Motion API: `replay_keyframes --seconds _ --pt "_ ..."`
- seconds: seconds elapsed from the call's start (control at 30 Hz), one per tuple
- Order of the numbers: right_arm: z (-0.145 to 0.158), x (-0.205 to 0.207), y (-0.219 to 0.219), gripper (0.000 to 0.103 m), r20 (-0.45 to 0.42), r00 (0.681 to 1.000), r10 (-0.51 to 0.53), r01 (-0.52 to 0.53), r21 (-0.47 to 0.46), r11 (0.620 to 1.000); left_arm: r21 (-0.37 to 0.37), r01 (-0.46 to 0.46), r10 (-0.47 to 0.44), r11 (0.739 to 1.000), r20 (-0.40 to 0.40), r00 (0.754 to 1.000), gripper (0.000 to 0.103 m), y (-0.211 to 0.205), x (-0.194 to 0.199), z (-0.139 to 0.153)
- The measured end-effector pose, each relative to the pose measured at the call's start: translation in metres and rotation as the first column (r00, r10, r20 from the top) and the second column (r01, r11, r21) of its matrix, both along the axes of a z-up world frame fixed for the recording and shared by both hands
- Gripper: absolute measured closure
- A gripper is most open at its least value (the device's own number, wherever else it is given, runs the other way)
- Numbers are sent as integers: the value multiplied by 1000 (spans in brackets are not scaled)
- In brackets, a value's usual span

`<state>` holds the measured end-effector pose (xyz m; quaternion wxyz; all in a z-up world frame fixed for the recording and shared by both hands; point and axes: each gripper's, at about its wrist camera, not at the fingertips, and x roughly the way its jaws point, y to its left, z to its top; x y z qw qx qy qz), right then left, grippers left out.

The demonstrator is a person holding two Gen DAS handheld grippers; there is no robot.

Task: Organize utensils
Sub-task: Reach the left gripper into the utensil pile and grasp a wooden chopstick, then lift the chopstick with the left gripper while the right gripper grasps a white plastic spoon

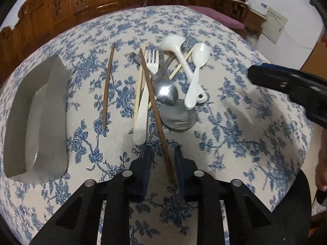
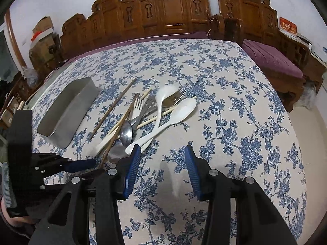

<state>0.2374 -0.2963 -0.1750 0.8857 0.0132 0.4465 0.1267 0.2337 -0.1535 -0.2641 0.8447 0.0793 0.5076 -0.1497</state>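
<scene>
A pile of utensils lies mid-table: a dark brown chopstick (image 1: 157, 114), a white plastic fork (image 1: 146, 94), a steel spoon (image 1: 166, 94), two white spoons (image 1: 195, 77), pale chopsticks (image 1: 140, 81). A second brown chopstick (image 1: 108, 85) lies apart on the left. My left gripper (image 1: 163, 153) is open with its fingers either side of the near end of the dark chopstick, not closed on it. My right gripper (image 2: 163, 153) is open and empty above the cloth, right of the pile (image 2: 147, 114). The left gripper (image 2: 81, 164) shows at the lower left of the right wrist view.
A grey metal oblong container (image 1: 36, 118) stands at the table's left; it also shows in the right wrist view (image 2: 67, 110). The table carries a blue floral cloth (image 2: 235, 122). Carved wooden benches (image 2: 173, 14) with purple cushions stand behind the table. The right gripper (image 1: 286, 85) shows at the right.
</scene>
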Motion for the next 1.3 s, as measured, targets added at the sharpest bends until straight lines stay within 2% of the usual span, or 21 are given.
replay_keyframes --seconds 0.13,0.2,0.3,0.37,0.6,0.87,1.03,1.3 --pt "-2 -1 2 56 -3 1000 2 -2 -13 1000 0 -7 7 1000 3 1000 83 0 1 -1" --pt "-3 -1 2 56 -5 1000 2 -2 -19 1000 4 -10 10 1000 3 1000 97 2 2 -1" --pt "-7 0 2 56 -14 1000 -1 1 -18 1000 -71 -32 30 997 -34 999 98 16 4 -2" --pt "-10 0 5 56 -20 1000 -1 0 -27 1000 -91 -36 32 995 -42 999 99 21 4 0" --pt "-20 7 14 56 -39 999 -4 2 -53 999 -133 -5 6 991 5 1000 99 33 -8 22" --pt "-32 37 23 59 -72 997 -32 31 -17 999 -134 31 -20 991 77 997 99 54 -18 48" --pt "-46 56 27 67 -115 991 -72 74 13 997 -135 41 -27 990 104 994 99 62 -21 51" --pt "-58 81 19 70 -179 975 -130 147 84 986 -167 66 -48 984 111 993 99 67 -24 51"
